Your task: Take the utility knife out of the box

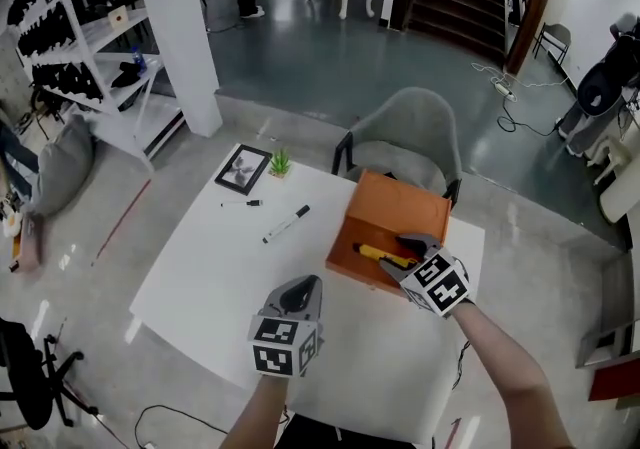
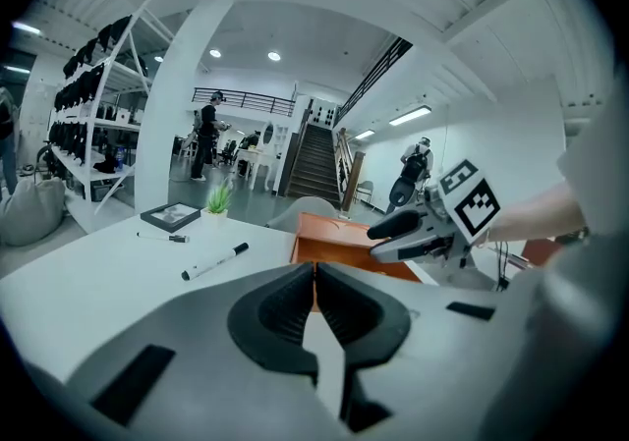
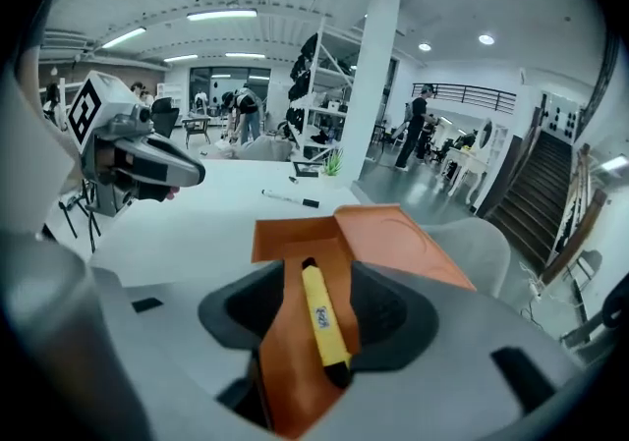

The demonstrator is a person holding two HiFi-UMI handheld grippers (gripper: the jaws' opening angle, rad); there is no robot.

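- Right tongs (image 3: pixel 320 284) spread wide, straddling the yellow utility knife (image 3: pixel 324 326) lying inside the orange box (image 3: pixel 398 233), lined up lengthwise for closing (apparently no contact yet).
- Left tongs (image 2: pixel 314 280) pressed together, empty, parked over the white table (image 1: pixel 215 272), clear of the reach.

No words or numbers can be read anywhere. The utility knife (image 3: pixel 320 317) carries a small blue print, too blurred to make out.

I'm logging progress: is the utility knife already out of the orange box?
No, the utility knife lies inside the orange box, between the open jaws of the right hand-held gripper.
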